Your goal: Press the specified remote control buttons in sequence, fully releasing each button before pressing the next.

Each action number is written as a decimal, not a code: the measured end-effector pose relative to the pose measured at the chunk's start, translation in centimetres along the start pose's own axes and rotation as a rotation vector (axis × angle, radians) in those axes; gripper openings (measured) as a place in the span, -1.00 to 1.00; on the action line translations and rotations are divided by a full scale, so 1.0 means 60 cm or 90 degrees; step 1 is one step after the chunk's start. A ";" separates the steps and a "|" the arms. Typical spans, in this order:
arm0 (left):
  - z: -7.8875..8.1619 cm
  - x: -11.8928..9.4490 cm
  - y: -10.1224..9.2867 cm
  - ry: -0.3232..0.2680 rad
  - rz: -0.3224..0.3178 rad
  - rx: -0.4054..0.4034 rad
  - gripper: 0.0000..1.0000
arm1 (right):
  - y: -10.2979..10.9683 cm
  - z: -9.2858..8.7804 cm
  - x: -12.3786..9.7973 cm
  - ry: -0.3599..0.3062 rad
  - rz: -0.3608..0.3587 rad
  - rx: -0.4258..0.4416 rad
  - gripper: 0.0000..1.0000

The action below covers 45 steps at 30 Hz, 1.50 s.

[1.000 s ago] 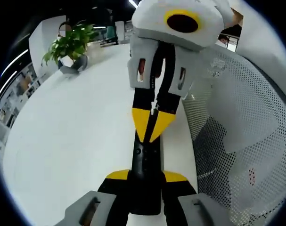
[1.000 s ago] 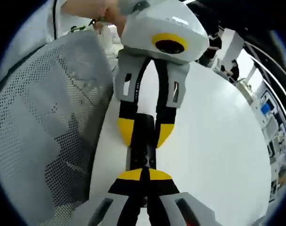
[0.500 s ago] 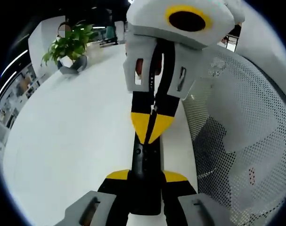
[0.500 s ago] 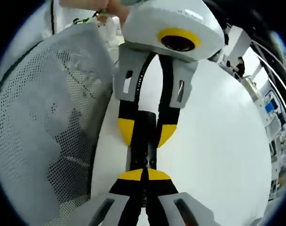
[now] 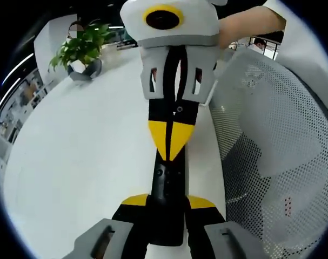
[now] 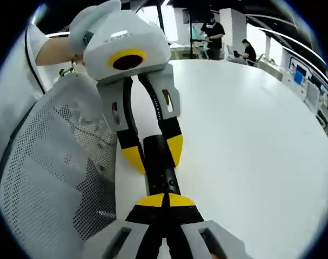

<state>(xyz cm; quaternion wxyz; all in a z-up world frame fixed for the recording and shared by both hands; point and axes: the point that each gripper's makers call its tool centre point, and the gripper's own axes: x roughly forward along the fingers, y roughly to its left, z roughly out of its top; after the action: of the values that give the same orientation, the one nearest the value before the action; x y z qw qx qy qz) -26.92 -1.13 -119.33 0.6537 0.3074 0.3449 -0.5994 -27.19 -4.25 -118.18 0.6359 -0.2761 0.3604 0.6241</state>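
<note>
A white table [image 5: 82, 156] spreads under both grippers, a white mesh chair back [image 5: 272, 140] at its edge; a potted plant [image 5: 80, 51] stands far off; the black remote control [image 5: 168, 183] lies lengthwise on the table, its near end clamped between the left gripper [image 5: 168, 202] jaws; the right gripper [image 6: 165, 200], jaws pinched together with nothing between them, has its yellow tips on the remote's top face.

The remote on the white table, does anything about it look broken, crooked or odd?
Nothing stands out. The black remote lies flat on the white table, held at one end by the left gripper, with the right gripper shut, tips on it. No damage or spill shows.
</note>
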 end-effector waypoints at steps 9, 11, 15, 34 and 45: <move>-0.001 -0.001 0.000 -0.002 -0.001 0.001 -0.51 | 0.000 -0.003 0.004 0.111 -0.018 -0.044 -1.00; -0.001 -0.001 0.000 0.000 -0.003 0.001 -0.51 | -0.002 -0.001 0.006 0.117 -0.019 -0.048 -1.00; 0.001 0.000 -0.001 0.017 -0.005 0.009 -0.51 | -0.003 -0.004 0.003 0.086 -0.015 -0.012 -1.00; -0.002 0.000 0.000 0.026 -0.006 0.012 -0.51 | -0.004 -0.016 -0.008 0.086 -0.026 -0.063 -1.00; -0.004 0.002 0.001 0.018 -0.009 0.018 -0.51 | -0.010 -0.013 -0.011 -0.007 -0.042 0.057 -1.00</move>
<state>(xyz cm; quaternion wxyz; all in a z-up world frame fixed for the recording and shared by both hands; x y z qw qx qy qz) -26.86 -1.00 -119.53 0.6399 0.3228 0.3479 -0.6044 -26.63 -5.32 -118.20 0.6699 -0.2561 0.3749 0.5874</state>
